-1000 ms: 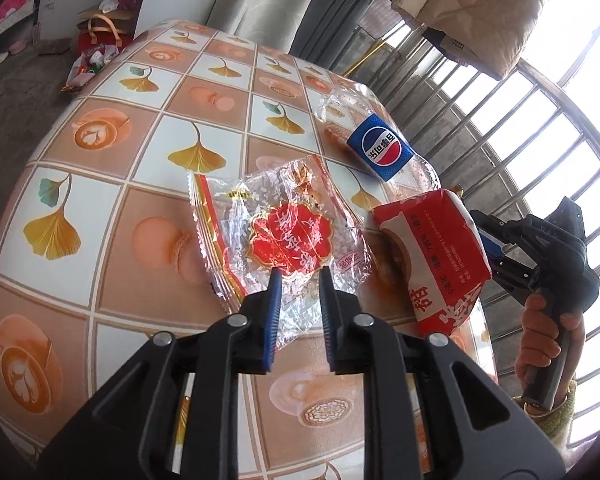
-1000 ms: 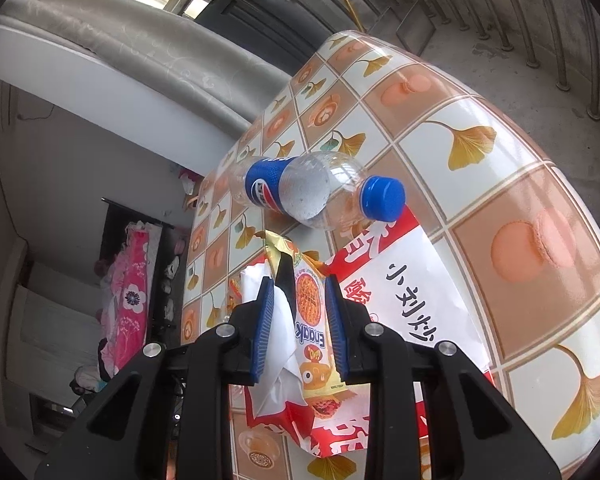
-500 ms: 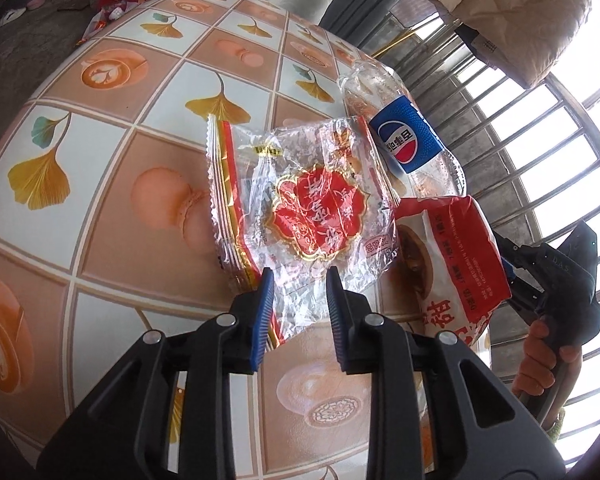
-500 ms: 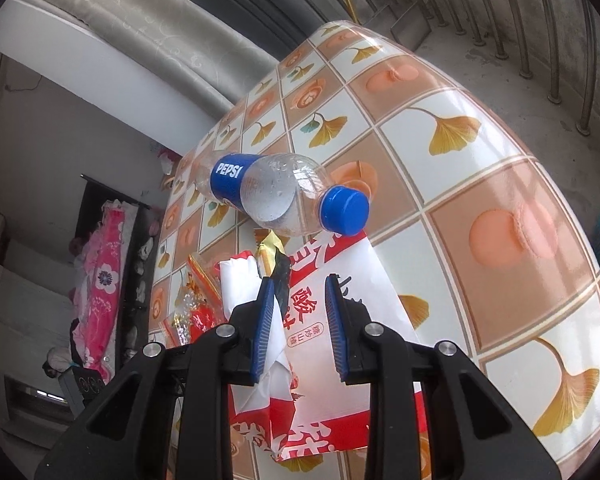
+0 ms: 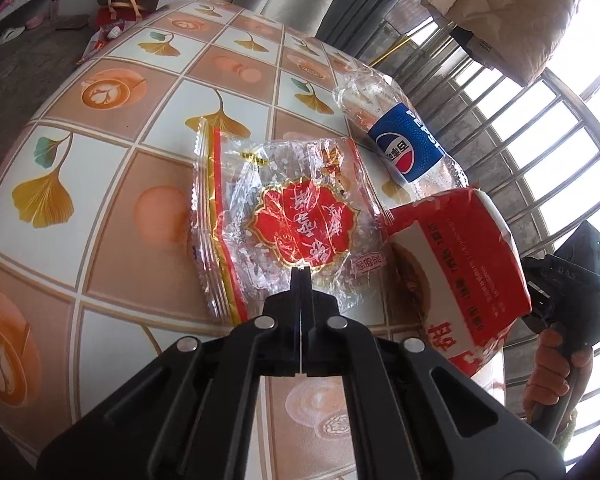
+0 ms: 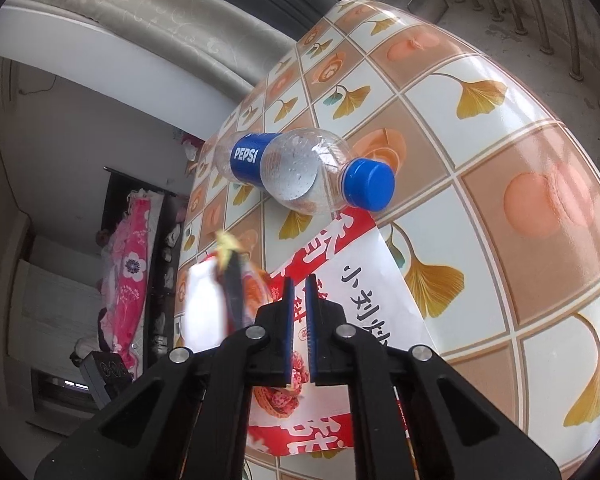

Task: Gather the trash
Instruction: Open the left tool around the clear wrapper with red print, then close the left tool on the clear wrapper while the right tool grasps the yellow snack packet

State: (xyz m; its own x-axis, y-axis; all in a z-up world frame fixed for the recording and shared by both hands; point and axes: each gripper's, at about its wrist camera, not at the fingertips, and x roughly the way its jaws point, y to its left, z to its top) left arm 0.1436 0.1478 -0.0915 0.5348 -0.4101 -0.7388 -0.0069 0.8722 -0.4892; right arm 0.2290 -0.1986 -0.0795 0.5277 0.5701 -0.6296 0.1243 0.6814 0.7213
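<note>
Both sets of jaws have just been closed: the left gripper [image 5: 301, 270] is pinched on the clear wrapper [image 5: 288, 216], the right gripper [image 6: 299, 280] on the red bag [image 6: 352, 292]; nothing collected, bottle [image 6: 300, 176] left on the table [image 6: 500, 128]

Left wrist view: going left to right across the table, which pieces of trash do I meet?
Clear wrapper with the red flower print → Pepsi bottle lying on its side → red and white paper bag. The left gripper is shut on the wrapper's near edge.
</note>
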